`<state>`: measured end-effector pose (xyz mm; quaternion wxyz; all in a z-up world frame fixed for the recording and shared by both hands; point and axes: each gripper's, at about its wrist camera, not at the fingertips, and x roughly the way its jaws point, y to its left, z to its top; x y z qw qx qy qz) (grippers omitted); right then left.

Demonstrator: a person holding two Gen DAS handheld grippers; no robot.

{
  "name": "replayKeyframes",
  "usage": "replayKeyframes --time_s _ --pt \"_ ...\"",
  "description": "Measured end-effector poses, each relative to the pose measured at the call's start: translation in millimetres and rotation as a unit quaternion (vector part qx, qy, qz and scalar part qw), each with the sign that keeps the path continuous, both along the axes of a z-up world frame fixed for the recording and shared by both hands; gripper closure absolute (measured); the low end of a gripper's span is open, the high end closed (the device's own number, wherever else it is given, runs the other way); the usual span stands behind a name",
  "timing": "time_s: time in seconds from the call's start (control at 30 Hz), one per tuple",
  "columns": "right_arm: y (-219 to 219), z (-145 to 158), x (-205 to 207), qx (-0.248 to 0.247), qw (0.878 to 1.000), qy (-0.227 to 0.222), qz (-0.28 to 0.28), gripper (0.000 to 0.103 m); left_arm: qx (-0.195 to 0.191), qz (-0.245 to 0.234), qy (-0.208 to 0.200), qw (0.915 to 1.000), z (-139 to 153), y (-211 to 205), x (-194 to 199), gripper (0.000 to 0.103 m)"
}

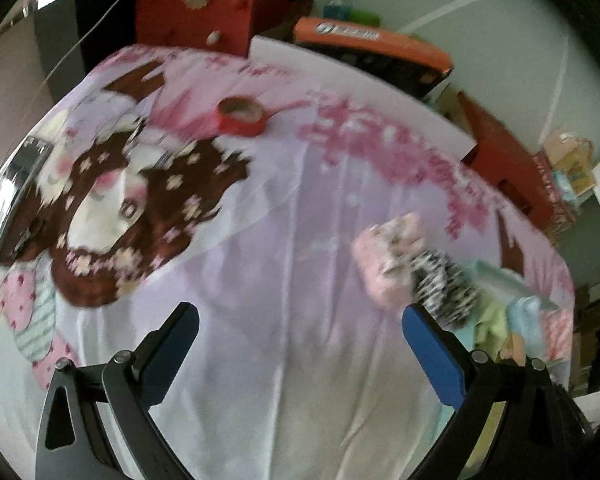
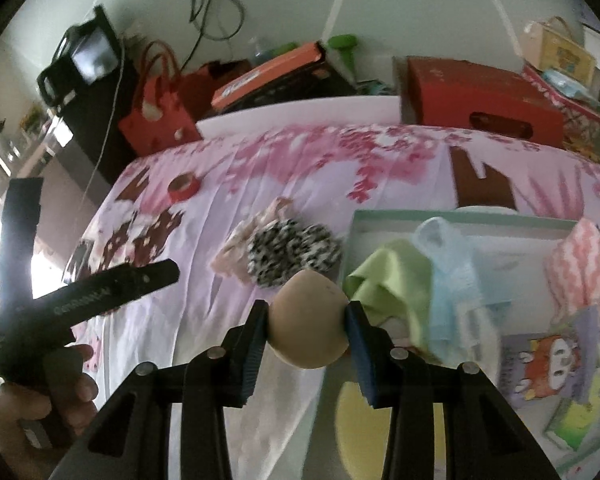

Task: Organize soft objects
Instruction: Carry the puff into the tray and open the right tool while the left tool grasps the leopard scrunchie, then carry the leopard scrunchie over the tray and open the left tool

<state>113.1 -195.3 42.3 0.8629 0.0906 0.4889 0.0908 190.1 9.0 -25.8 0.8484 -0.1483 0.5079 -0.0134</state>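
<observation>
beige egg-shaped pad [image 2: 308,320] points up; pinched across its width.

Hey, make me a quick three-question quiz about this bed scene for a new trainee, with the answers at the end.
1. True or false: the right gripper is shut on a beige ball.
2. Which thing lies on the bedsheet nearest the black-and-white fuzzy item?
A. the red tape roll
B. the pink patterned cloth
C. the red box
3. Fill in: the left gripper is ____, with nothing between its fingers.

Key:
1. True. Both pads press on the ball.
2. B. It lies right against the fuzzy item.
3. Open.
</observation>
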Motion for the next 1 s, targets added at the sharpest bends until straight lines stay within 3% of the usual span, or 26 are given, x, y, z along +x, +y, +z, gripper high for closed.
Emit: replayKeyframes --time_s 0.33,0.4,0.47,0.6,0.63,0.73,0.97,1.0 --pt "-55 14 -3 0.001 0.997 -0.019 -0.079 0.061 -0.012 -0.066 -0.056 0.9962 10 -46 10 0.002" --pt "-66 16 -5 0.006 0.995 -0.023 -0.093 0.066 -0.01 -0.081 -0.067 0.9944 10 -57 10 0.005" --pt "-75 17 -6 0.012 0.994 -0.025 -0.106 0.066 -0.002 -0.095 -0.077 0.9925 12 -66 10 0.02" --pt "-85 17 -7 0.015 0.993 -0.023 -0.116 0.068 0.018 -0.127 -0.088 0.9878 10 -85 10 0.03" --pt "-86 16 -7 0.015 0.993 -0.023 -0.116 0.068 0.019 -0.134 -0.089 0.9869 8 -87 10 0.038" --pt "-88 14 -7 0.019 0.993 -0.018 -0.118 0.068 0.029 -0.148 -0.078 0.9854 2 -94 13 0.047" --pt "-83 8 -6 0.014 0.994 -0.007 -0.111 0.068 0.021 -0.154 -0.053 0.9864 -16 -96 20 0.086" --pt "-82 8 -6 0.013 0.994 -0.006 -0.11 0.068 0.018 -0.153 -0.051 0.9868 -18 -95 21 0.087"
